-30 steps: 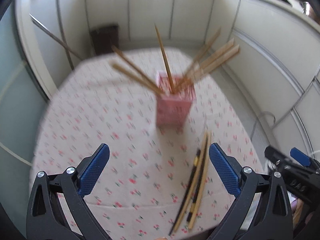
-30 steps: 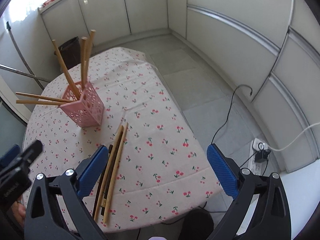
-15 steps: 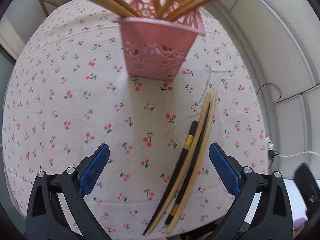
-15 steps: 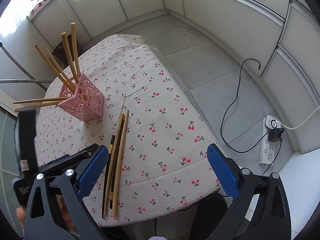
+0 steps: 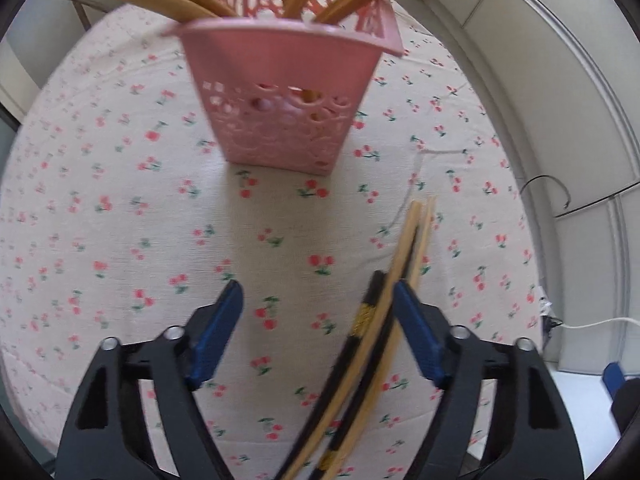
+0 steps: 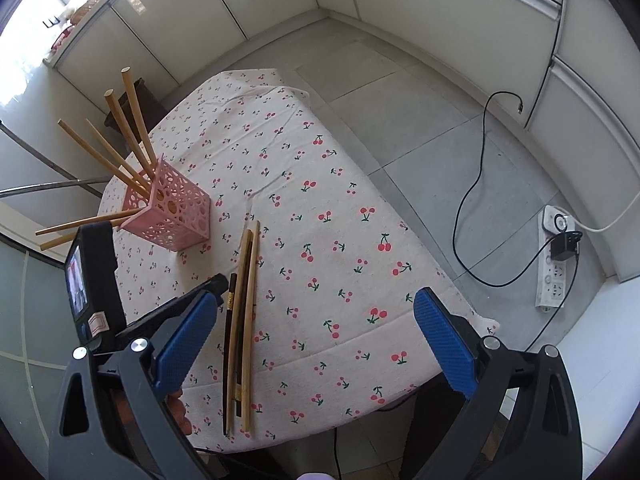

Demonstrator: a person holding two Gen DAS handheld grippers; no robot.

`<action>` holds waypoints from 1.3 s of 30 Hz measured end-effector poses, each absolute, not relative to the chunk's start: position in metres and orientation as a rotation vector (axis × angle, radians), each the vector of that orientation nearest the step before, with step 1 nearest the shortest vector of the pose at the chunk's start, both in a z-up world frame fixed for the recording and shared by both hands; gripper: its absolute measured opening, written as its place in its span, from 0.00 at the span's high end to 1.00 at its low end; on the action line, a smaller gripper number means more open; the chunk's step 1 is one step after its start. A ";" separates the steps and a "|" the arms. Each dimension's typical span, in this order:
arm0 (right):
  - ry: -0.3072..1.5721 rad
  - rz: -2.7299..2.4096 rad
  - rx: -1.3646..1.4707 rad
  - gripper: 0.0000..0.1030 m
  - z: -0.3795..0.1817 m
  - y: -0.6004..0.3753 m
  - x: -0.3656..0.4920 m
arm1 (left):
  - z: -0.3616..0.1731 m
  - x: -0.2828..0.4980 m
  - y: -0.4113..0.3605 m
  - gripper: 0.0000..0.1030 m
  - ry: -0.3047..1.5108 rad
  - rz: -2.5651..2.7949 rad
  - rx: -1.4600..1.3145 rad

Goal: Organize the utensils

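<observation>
A pink perforated holder (image 5: 286, 92) stands on the cherry-print tablecloth (image 5: 120, 220) with several wooden chopsticks leaning out of it; it also shows in the right wrist view (image 6: 170, 214). A bundle of wooden and black chopsticks (image 5: 376, 344) lies flat on the cloth, also seen in the right wrist view (image 6: 240, 312). My left gripper (image 5: 318, 334) is open and low over the cloth, its right finger beside the bundle. My right gripper (image 6: 316, 344) is open and empty, high above the table's front edge.
The small table is edged by a grey tiled floor (image 6: 420, 120) on the right. A power strip (image 6: 556, 264) with a black cable lies on the floor. White cabinet walls (image 6: 440, 8) surround the area. A dark stool (image 6: 136, 104) stands behind the table.
My left gripper has dropped low and forward toward the holder and the lying chopsticks, and its jaws have narrowed. The right gripper has tilted to look down on the table.
</observation>
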State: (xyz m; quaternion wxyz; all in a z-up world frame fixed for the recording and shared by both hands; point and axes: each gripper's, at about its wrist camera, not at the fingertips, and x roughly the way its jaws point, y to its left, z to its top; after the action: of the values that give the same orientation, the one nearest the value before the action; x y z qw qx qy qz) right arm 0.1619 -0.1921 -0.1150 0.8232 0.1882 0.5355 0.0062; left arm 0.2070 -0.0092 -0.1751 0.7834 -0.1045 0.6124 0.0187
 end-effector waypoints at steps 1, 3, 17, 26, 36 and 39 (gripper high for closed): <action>1.139 0.010 0.402 0.07 -0.115 -0.193 0.162 | -0.177 0.209 -0.010 0.38 1.323 0.036 -0.240; 1.140 0.006 0.410 0.07 -0.115 -0.195 0.162 | -0.180 0.213 -0.013 0.42 1.320 0.028 -0.262; 1.164 0.041 0.491 0.07 -0.118 -0.202 0.163 | -0.172 0.217 -0.034 0.65 1.290 0.045 -0.168; 1.172 0.052 0.493 0.07 -0.120 -0.199 0.163 | -0.176 0.204 -0.020 0.66 1.359 0.018 -0.174; 1.186 0.110 0.548 0.07 -0.123 -0.195 0.164 | -0.185 0.185 -0.045 0.94 1.357 0.034 0.007; 1.207 0.209 0.630 0.07 -0.129 -0.186 0.168 | -0.185 0.171 -0.037 0.94 1.336 0.043 0.021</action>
State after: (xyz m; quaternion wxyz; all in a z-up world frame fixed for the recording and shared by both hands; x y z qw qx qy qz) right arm 0.1681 -0.1858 -0.1293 0.7721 0.2907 0.5567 0.0967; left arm 0.1709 -0.0370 -0.1848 0.7846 0.0098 0.6195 0.0198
